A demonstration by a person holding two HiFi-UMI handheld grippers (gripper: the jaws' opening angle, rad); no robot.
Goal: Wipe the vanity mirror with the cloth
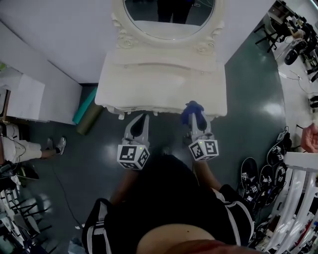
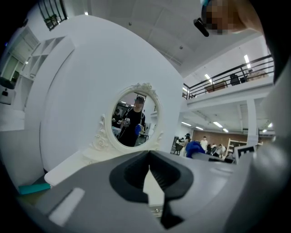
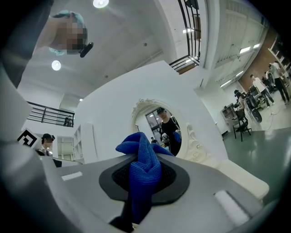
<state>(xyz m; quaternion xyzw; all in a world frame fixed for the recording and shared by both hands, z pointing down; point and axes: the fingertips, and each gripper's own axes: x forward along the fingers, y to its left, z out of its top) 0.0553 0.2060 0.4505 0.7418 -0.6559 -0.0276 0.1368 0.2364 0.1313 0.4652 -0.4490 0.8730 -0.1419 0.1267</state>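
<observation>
1. My right gripper (image 3: pixel 144 182) is clamped on the blue cloth (image 3: pixel 143 161). The cloth is bunched between the two jaws. A wad of it stands above the tips and a tail hangs down through the gap. In the head view, this gripper (image 1: pixel 195 119) points forward, with the cloth (image 1: pixel 192 109) over the front edge of the vanity table (image 1: pixel 164 82).

2. My left gripper (image 2: pixel 149 170) has its jaws pressed together at the tips, with nothing between them. Only a narrow slit opens lower down, and the pale table top shows through it. In the head view, the left gripper (image 1: pixel 141 121) sits just short of the table's front edge, beside the right gripper and apart from it.

3. The vanity mirror (image 1: pixel 169 12) is oval and stands upright at the back of the table, in a white carved frame (image 1: pixel 206 45). Neither gripper touches it, and the cloth is well apart from the glass. Both gripper views face the mirror (image 2: pixel 133 120) (image 3: pixel 163 127), which reflects a person in dark clothing.

4. A white wall panel (image 1: pixel 59 44) stands behind the table. The floor (image 1: pixel 248 99) is dark and glossy.

5. A teal roll (image 1: pixel 85 106) and an olive roll (image 1: pixel 92 121) lie on the floor side by side at the table's left corner.

6. Another person's leg and shoe (image 1: pixel 59 145) show at the left edge of the head view.

7. Dark objects bearing square markers (image 1: pixel 263 176) lie on the floor at the right. I cannot tell what they are.
</observation>
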